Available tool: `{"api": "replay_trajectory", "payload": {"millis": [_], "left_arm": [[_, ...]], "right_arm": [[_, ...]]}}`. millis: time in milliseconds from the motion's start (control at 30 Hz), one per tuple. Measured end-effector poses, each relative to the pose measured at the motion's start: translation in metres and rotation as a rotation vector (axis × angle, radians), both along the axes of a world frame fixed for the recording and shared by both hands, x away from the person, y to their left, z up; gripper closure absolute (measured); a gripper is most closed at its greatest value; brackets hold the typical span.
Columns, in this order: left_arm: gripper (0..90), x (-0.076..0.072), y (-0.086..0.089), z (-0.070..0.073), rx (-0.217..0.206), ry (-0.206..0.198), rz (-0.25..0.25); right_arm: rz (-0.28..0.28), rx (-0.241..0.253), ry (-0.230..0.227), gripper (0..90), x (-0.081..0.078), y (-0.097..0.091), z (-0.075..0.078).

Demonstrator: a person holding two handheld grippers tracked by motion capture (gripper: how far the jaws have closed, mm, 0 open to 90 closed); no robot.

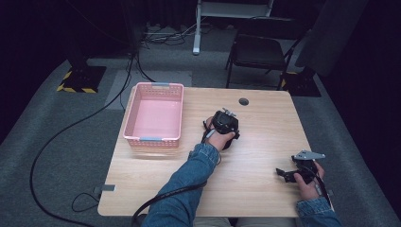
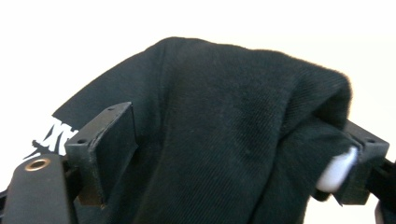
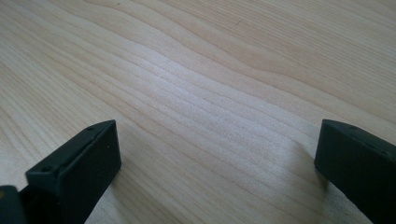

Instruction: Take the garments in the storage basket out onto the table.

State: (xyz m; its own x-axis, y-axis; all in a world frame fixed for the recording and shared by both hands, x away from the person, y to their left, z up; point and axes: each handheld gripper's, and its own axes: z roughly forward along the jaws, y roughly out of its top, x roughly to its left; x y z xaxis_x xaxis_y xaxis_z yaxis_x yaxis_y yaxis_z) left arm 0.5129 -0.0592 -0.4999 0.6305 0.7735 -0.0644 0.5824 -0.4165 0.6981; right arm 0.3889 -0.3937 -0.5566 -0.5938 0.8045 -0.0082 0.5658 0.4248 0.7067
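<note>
A bundle of black cloth [image 2: 224, 116] with white print at its left edge fills the gap between the jaws of my left gripper [image 2: 233, 154]. The jaws stand wide apart on either side of it, and the cloth drapes over the right jaw. From above, the left gripper [image 1: 225, 124] points down at mid-table, right of a pink basket [image 1: 153, 90]. My right gripper [image 1: 282, 174] rests low near the table's front right, open, with bare wood between the jaws of this right gripper [image 3: 215, 158].
The pink basket is empty and stands at the table's [image 1: 265, 142] back left. A round cable hole [image 1: 243, 101] lies near the far edge. A black chair [image 1: 262, 52] stands beyond the table. Cables run across the floor at left.
</note>
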Motion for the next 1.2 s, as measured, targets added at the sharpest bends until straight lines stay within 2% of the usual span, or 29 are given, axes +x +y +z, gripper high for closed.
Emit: {"api": "replay_trajectory", "payload": {"millis": [300, 900, 1200], "left_arm": [[14.3, -0.013, 0.009, 0.020, -0.032, -0.039, -0.019], [14.7, -0.042, 0.035, 0.049, -0.089, -0.122, 0.000], [14.8, -0.060, 0.047, 0.063, -0.104, -0.159, -0.002]], "right_arm": [[0.007, 0.001, 0.001, 0.0, 0.000, 0.000, 0.000], [0.013, 0.003, 0.001, 0.0, 0.001, 0.000, 0.000], [0.012, 0.003, 0.001, 0.0, 0.001, 0.000, 0.000]]}}
